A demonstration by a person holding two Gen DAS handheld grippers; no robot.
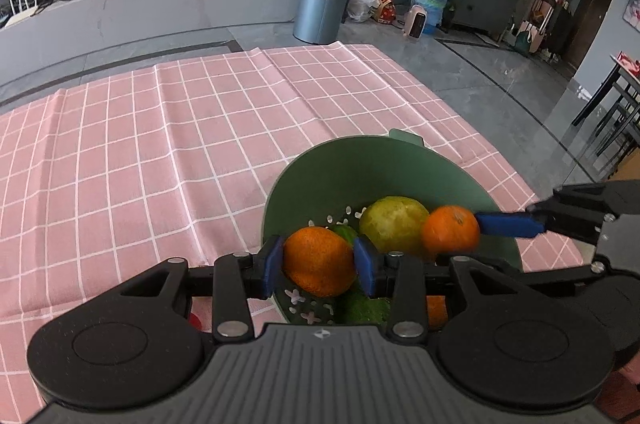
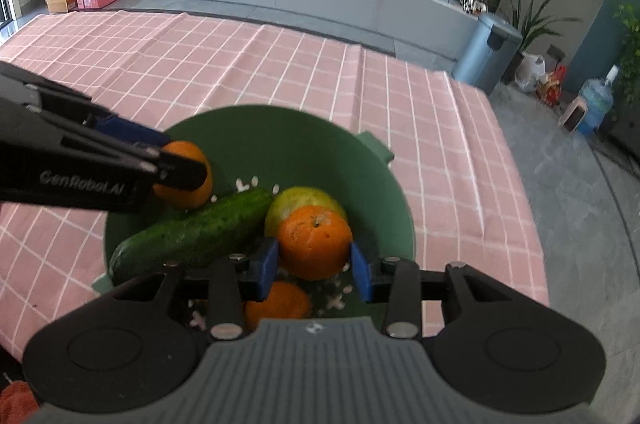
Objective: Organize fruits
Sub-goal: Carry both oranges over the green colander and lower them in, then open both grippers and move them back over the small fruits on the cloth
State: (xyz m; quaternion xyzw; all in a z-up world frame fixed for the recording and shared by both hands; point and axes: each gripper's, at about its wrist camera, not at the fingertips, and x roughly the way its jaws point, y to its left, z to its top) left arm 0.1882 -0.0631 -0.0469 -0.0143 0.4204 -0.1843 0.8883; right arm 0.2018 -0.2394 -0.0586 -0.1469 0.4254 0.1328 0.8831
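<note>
1. Nearest your left camera, the left gripper (image 1: 319, 262) has its blue pads clamped on both sides of an orange (image 1: 318, 261), which sits over the near rim of the green bowl (image 1: 360, 163).
2. Your right gripper (image 2: 315, 264) is likewise clenched on a second orange (image 2: 314, 242), with a pad pressed to each side, and holds it over the bowl's middle.
3. Both grippers tilt downward into the bowl, and that suits setting fruit in or lifting it out; I cannot tell which.
4. Inside the bowl, a cucumber (image 2: 196, 234) lies slantwise, and a yellow-green fruit (image 2: 304, 201) lies just behind the right orange. A third orange (image 2: 278, 304) rests low, beneath the right gripper.
5. The bowl stands on the pink checked cloth (image 1: 160, 143), near its right edge.
6. The two grippers sit close together over the bowl, so I judge you need to watch that they don't knock each other.
</note>
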